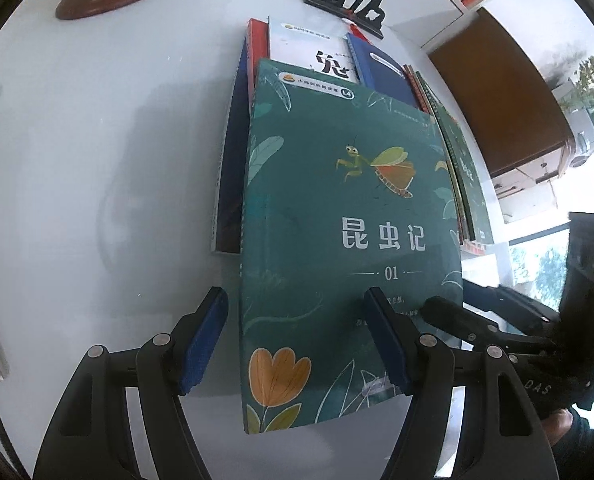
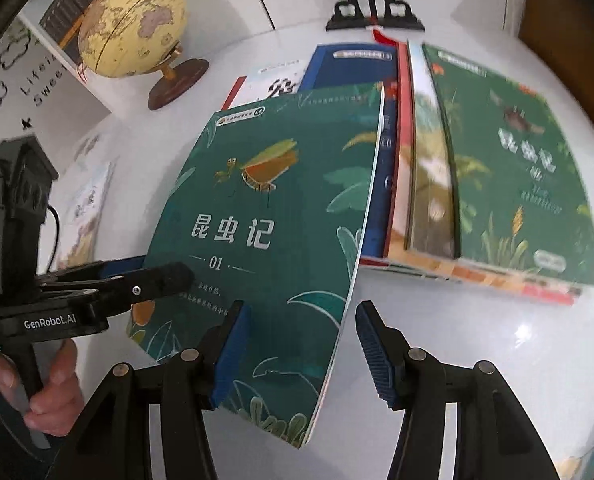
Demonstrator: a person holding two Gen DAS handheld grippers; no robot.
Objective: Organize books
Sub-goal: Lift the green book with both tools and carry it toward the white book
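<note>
A green book point(image 1: 337, 240) with a mantis on its cover stands tilted between the jaws of both grippers; it also shows in the right wrist view point(image 2: 273, 216). My left gripper point(image 1: 297, 344) is open with its jaws on either side of the book's lower edge. My right gripper point(image 2: 301, 352) is open around the book's page edge. Behind it stands a row of books: a blue one point(image 1: 381, 76), a white one point(image 1: 309, 52), a red one point(image 1: 257, 44). Another green book point(image 2: 513, 176) leans at the right end.
A black metal bookend point(image 1: 361, 0) stands behind the row on the white table point(image 1: 97, 160). A globe point(image 2: 133, 28) on a wooden base stands at the back left. A thin book point(image 2: 89, 208) lies at the left. A brown cabinet point(image 1: 497, 100) is at the right.
</note>
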